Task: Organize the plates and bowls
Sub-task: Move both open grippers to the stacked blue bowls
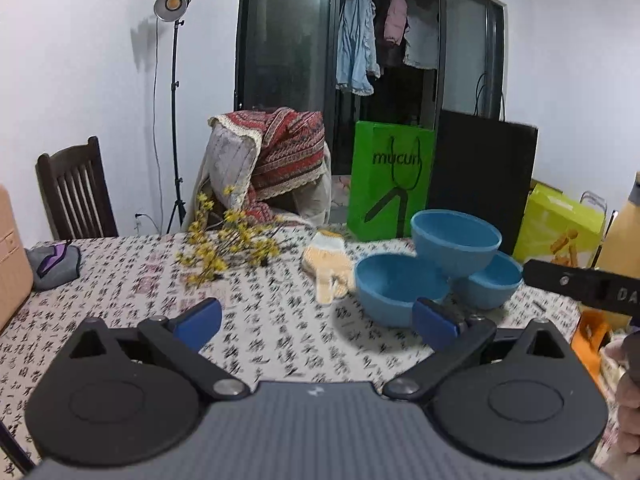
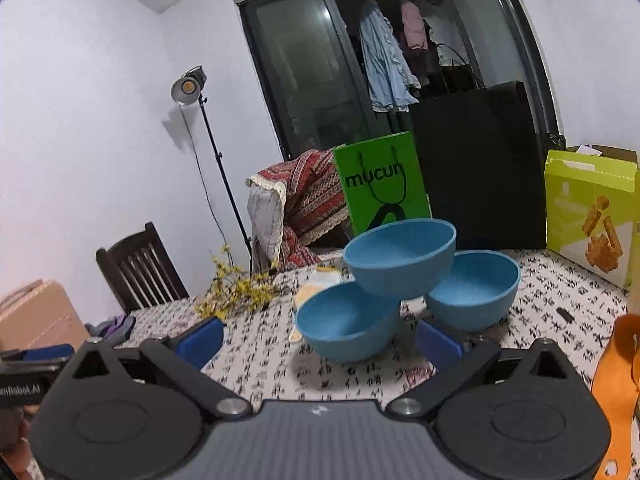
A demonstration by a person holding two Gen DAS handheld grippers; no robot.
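Observation:
Three blue bowls sit on the patterned tablecloth point(image 1: 256, 344). The near left bowl point(image 1: 400, 288) point(image 2: 346, 320) and the right bowl point(image 1: 492, 284) point(image 2: 474, 290) rest on the cloth. A third bowl point(image 1: 456, 240) point(image 2: 400, 256) sits tilted on top, bridging their rims. My left gripper point(image 1: 318, 320) is open, low over the cloth, its right pad just in front of the near left bowl. My right gripper point(image 2: 320, 342) is open too, with the near left bowl ahead between its blue pads. Neither holds anything.
Yellow flower sprigs point(image 1: 228, 248) and a knitted yellow-white cloth point(image 1: 326, 264) lie left of the bowls. A green bag point(image 1: 390, 180), a black box point(image 1: 484, 172) and a yellow-green carton point(image 2: 592, 212) stand behind. An orange item point(image 2: 616, 392) is at the right; chairs point(image 1: 76, 192) are beyond.

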